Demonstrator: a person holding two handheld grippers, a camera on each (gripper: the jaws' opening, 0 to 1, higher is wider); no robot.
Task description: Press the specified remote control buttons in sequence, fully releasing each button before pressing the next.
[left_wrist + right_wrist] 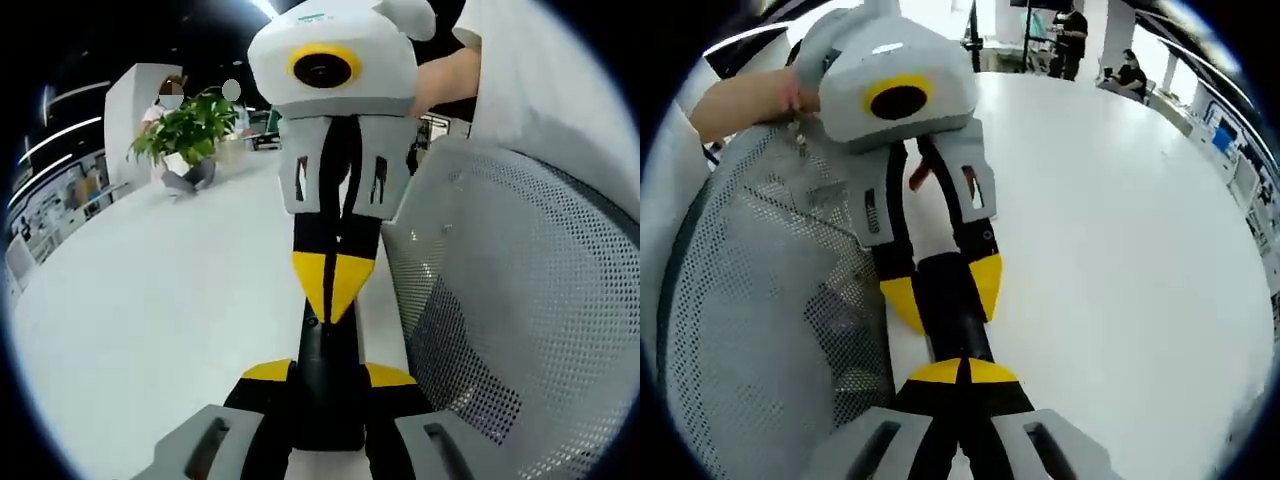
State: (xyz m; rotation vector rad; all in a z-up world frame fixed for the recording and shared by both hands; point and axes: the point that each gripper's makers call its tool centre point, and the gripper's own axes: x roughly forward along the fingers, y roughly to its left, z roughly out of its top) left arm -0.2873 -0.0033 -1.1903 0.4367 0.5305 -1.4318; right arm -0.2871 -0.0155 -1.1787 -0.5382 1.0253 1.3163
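Your left gripper (328,372) is partly open and clamps the black remote (325,345) by its sides. The remote's long axis runs straight out along the jaws toward your right gripper (335,285), whose jaws are closed and empty, with the tips at the remote's far end. Whether they touch it, you cannot tell. Beneath is a white table (150,300), with a mesh chair (520,300) beside it. The left gripper view adds a plant (185,130), and the right gripper view distant people (1072,35).

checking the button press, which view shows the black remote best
The right gripper view: the black remote lies lengthwise and lit between the left hand-held gripper's yellow tips. The left gripper view gives a short dark stretch, its far end under the right hand-held gripper's shut tips. Buttons unreadable in both.
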